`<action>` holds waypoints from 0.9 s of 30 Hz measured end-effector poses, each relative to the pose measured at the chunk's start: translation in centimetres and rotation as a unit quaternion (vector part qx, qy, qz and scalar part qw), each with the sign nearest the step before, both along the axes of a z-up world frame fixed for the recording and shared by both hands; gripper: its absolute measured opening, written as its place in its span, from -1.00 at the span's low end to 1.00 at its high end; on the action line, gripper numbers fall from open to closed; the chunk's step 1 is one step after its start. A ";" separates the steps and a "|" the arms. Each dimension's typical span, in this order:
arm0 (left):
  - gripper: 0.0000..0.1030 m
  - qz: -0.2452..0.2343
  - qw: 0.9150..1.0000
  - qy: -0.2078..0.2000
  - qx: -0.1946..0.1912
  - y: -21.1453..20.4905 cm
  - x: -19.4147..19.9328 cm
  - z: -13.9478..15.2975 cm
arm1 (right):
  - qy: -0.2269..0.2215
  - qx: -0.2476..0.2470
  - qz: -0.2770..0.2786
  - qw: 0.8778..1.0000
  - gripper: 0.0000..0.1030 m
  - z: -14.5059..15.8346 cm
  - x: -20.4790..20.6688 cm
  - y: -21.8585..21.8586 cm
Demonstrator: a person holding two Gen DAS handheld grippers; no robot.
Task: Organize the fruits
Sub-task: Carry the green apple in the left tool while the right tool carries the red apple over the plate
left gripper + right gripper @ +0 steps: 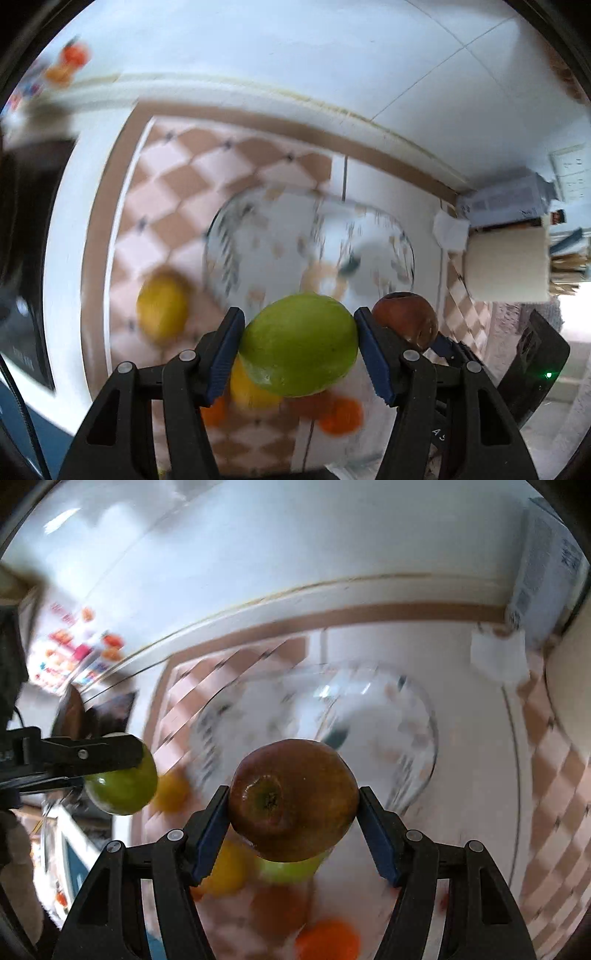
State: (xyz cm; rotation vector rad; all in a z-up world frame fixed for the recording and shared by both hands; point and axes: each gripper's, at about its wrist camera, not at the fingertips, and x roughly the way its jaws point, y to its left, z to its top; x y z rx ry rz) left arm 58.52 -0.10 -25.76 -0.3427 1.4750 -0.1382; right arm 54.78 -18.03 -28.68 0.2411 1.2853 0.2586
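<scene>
My left gripper (300, 314) is shut on a green round fruit (299, 347), both blue pads pressing its sides. My right gripper (293, 794) is shut on a dark red apple (295, 812), stem end facing the camera. Both are held above the table, side by side; the apple (406, 317) shows just right of the green fruit, which also shows in the right wrist view (122, 790). A clear glass bowl (221, 251) (424, 738) stands ahead of both. Below lie a yellow fruit (162, 306), an orange (341, 415) (328, 941), another yellow fruit (229, 867) and a green one (291, 867).
A brown-and-white checkered cloth (166, 177) covers the table. At the right stand a cream-white cylinder (506, 262), a pale box (506, 199) and a small white object (498, 657). A dark device with a green light (535, 365) sits near right. The white wall is behind.
</scene>
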 end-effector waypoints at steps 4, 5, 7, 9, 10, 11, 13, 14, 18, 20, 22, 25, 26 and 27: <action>0.15 -0.016 0.999 0.032 0.023 -1.6 4.7 -4.0 | 0.015 -0.021 0.012 1.000 0.36 -2.7 4.5 -0.1; 0.15 -0.019 0.999 0.040 0.027 -1.7 5.4 -4.9 | 0.016 -0.028 0.015 0.999 0.36 -3.4 5.1 0.2; 0.15 -0.024 0.997 0.060 0.031 -1.9 6.8 -6.8 | 0.025 -0.035 0.028 0.999 0.36 -4.7 6.7 0.5; 0.15 -0.029 0.996 0.076 0.026 -2.1 7.4 -8.0 | 0.032 -0.040 0.040 0.998 0.36 -5.6 7.5 0.9; 0.15 -0.030 0.996 0.080 0.025 -2.2 7.6 -8.5 | 0.035 -0.043 0.044 0.997 0.36 -6.0 7.7 1.0; 0.15 -0.033 0.995 0.085 0.026 -2.3 7.8 -9.0 | 0.039 -0.045 0.047 0.997 0.36 -6.4 7.9 1.2; 0.15 -0.034 0.994 0.095 0.030 -2.3 8.0 -9.8 | 0.047 -0.047 0.051 0.996 0.36 -7.0 8.0 1.5; 0.15 -0.034 0.994 0.098 0.030 -2.3 8.0 -10.1 | 0.049 -0.047 0.052 0.996 0.36 -7.1 8.2 1.5; 0.15 -0.036 0.993 0.111 0.034 -2.3 8.3 -11.4 | 0.057 -0.054 0.056 0.995 0.36 -7.7 8.7 1.8; 0.17 -0.042 0.992 0.108 0.046 -2.4 8.5 -11.8 | 0.058 -0.054 0.056 0.995 0.36 -7.8 8.9 1.9; 0.17 -0.045 0.993 0.100 0.052 -2.7 8.6 -11.9 | 0.065 -0.050 0.062 0.995 0.38 -7.9 9.1 2.0; 0.17 -0.052 0.992 0.104 0.059 -3.1 8.7 -11.8 | 0.075 -0.048 0.063 0.994 0.38 -8.0 9.3 2.0; 0.17 -0.058 0.991 0.103 0.058 -3.2 8.7 -11.7 | 0.078 -0.048 0.061 0.994 0.39 -8.0 9.3 1.9; 0.17 -0.059 0.991 0.102 0.057 -3.3 8.7 -11.6 | 0.085 -0.045 0.058 0.994 0.49 -8.1 9.3 1.7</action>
